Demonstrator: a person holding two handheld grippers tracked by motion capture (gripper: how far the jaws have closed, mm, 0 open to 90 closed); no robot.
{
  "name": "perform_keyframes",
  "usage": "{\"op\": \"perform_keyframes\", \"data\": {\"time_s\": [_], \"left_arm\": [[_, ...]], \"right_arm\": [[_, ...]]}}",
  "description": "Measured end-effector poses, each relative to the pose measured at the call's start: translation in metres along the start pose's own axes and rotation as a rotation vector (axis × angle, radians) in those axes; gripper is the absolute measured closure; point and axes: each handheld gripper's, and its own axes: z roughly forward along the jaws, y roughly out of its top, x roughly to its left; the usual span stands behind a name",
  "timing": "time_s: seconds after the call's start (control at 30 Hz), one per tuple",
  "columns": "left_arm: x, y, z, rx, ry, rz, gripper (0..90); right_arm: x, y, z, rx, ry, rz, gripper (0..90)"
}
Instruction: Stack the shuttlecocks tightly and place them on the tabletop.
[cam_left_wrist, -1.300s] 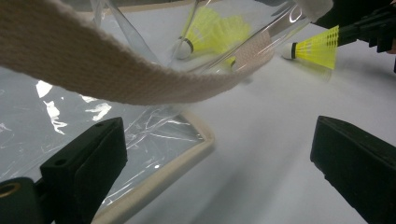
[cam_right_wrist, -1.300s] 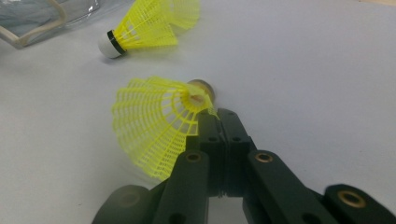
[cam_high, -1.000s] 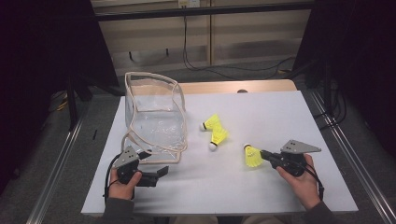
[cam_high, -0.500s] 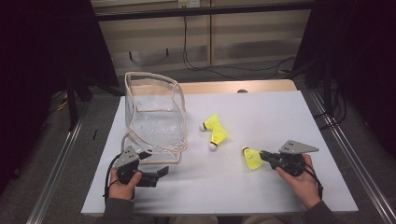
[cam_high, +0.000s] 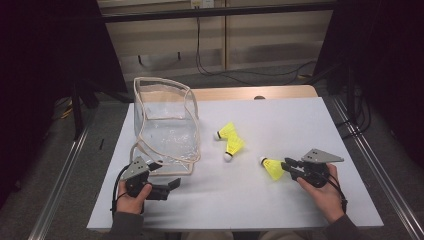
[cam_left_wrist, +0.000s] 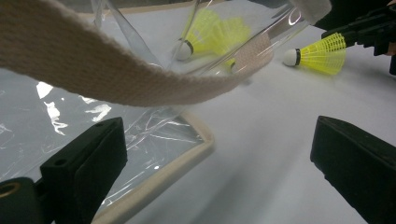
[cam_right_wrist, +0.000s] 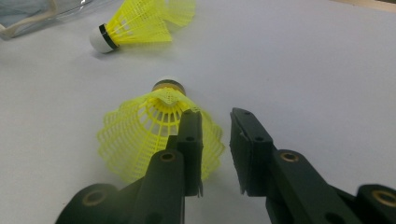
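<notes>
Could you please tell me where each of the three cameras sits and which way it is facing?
High view: above the person's side, looking forward and down on the white table; both hands and forearms show.
Left gripper view: rides the left gripper, facing the clear bag; its wide-apart jaws show.
Right gripper view: rides the right gripper, facing a yellow shuttlecock; its jaws show.
Shared: that shuttlecock appears in all three views.

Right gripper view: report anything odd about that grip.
The right gripper has one jaw inside the yellow shuttlecock skirt and the other outside with a gap, so it isn't pinched. The skirt looks bent there, its rim wavy. The shuttlecock lies on its side on the table.
</notes>
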Motion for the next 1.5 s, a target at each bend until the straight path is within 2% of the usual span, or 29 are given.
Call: {"op": "perform_keyframes", "data": {"time_s": [0.53,0.73,1.07,1.17,1.3,1.5], "left_arm": [[0.0,0.0,0.0,-0.002,-0.001,0.0,3.8],[-0.001,0.0,0.001,-0.003,-0.006,0.0,3.9],[-0.002,0.0,0.002,-0.002,-0.003,-0.001,3.8],[-0.002,0.0,0.002,-0.002,-0.005,-0.001,3.8],[-0.002,0.0,0.002,0.001,-0.008,0.001,3.8],[-0.003,0.0,0.002,-0.003,-0.006,-0.002,3.8]], "right_arm": [[0.003,-0.004,-0.011,-0.023,0.02,0.059,61.7],[0.007,-0.004,-0.014,-0.029,0.021,0.058,50.6],[0.013,-0.004,-0.018,-0.041,0.028,0.092,35.2],[0.015,-0.004,-0.019,-0.05,0.027,0.102,27.2],[0.018,-0.004,-0.018,-0.047,0.056,0.122,19.6],[0.024,-0.004,-0.016,-0.045,0.064,0.118,15.0]]}}
